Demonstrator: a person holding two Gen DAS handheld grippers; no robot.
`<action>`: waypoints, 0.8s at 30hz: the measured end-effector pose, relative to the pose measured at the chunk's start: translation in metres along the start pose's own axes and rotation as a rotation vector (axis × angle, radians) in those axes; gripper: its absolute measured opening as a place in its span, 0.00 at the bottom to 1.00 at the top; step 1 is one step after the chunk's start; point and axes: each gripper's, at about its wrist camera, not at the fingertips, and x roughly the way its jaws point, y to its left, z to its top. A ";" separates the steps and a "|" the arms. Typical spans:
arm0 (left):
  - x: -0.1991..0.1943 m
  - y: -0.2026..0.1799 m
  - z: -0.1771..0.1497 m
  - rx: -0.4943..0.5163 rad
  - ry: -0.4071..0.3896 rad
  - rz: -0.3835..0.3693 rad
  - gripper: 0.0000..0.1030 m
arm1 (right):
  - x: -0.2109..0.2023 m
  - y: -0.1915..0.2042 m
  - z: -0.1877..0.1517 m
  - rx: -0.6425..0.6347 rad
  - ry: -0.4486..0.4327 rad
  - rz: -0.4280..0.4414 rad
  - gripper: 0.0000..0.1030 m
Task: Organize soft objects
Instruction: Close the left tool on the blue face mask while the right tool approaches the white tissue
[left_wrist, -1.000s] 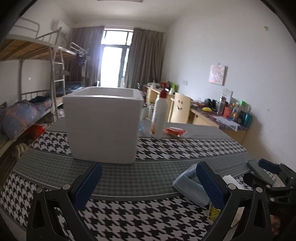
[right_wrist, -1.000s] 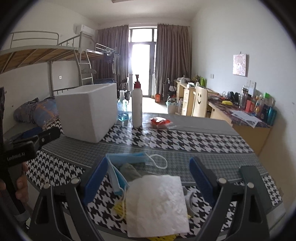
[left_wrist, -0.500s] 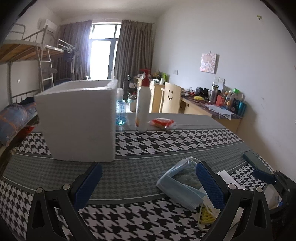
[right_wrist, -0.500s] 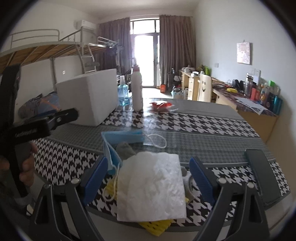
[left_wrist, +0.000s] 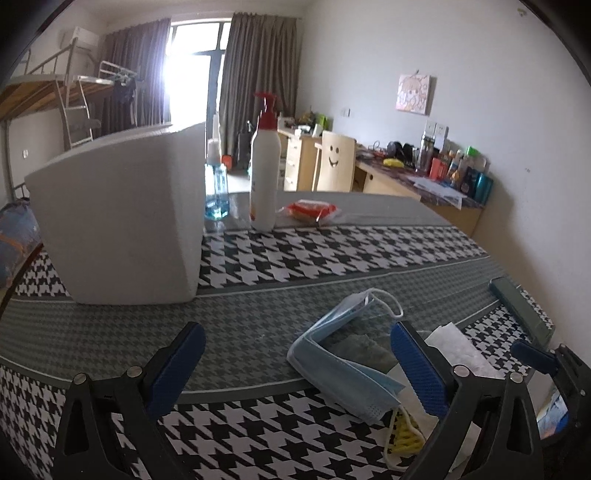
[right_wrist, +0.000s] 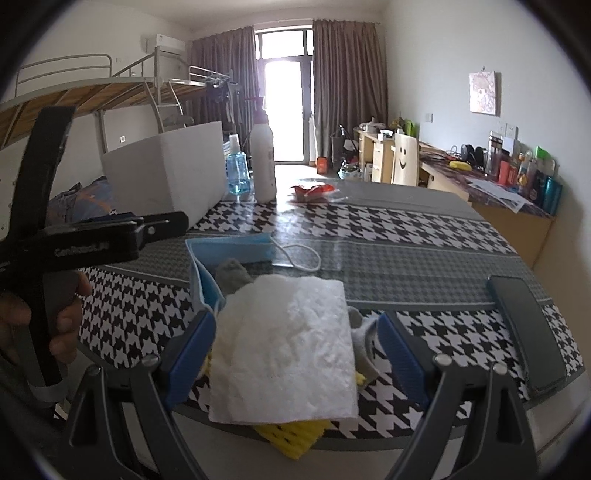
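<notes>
While both grippers point down at the houndstooth tablecloth (left_wrist: 332, 254), the soft things lie in one small heap at the near edge of the table. On top is a white paper towel (right_wrist: 288, 343), spread flat over a yellow foam net (right_wrist: 291, 435) that pokes out under its near edge. A grey cloth (right_wrist: 232, 275) shows behind the towel, and a blue face mask (left_wrist: 343, 365) is folded around it, one white ear loop trailing onto the cloth.

With jaws spread wide, the right gripper (right_wrist: 293, 354) has its blue pads on either side of the paper towel, pinching nothing. Jaws wide apart too, the left gripper (left_wrist: 295, 373) is empty; its right pad (left_wrist: 417, 369) stands in front of the mask (whether it touches, I cannot tell). A hand (right_wrist: 55, 317) holds its black handle.

Farther back on the table stands a white foam box (left_wrist: 122, 221), well apart from the heap. Beside it are a blue spray bottle (left_wrist: 216, 192), a white pump bottle (left_wrist: 264, 177) and a red packet (left_wrist: 314, 210). A dark phone (right_wrist: 524, 332) lies right of the heap
</notes>
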 end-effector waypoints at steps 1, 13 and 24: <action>0.002 0.000 0.000 -0.004 0.009 0.002 0.92 | 0.000 0.000 0.000 0.000 0.000 0.000 0.89; 0.026 0.005 -0.003 -0.044 0.128 -0.005 0.60 | 0.005 -0.001 -0.002 0.008 0.010 0.015 0.89; 0.043 -0.003 -0.009 -0.014 0.210 -0.035 0.23 | 0.009 0.000 -0.003 0.008 0.031 0.016 0.82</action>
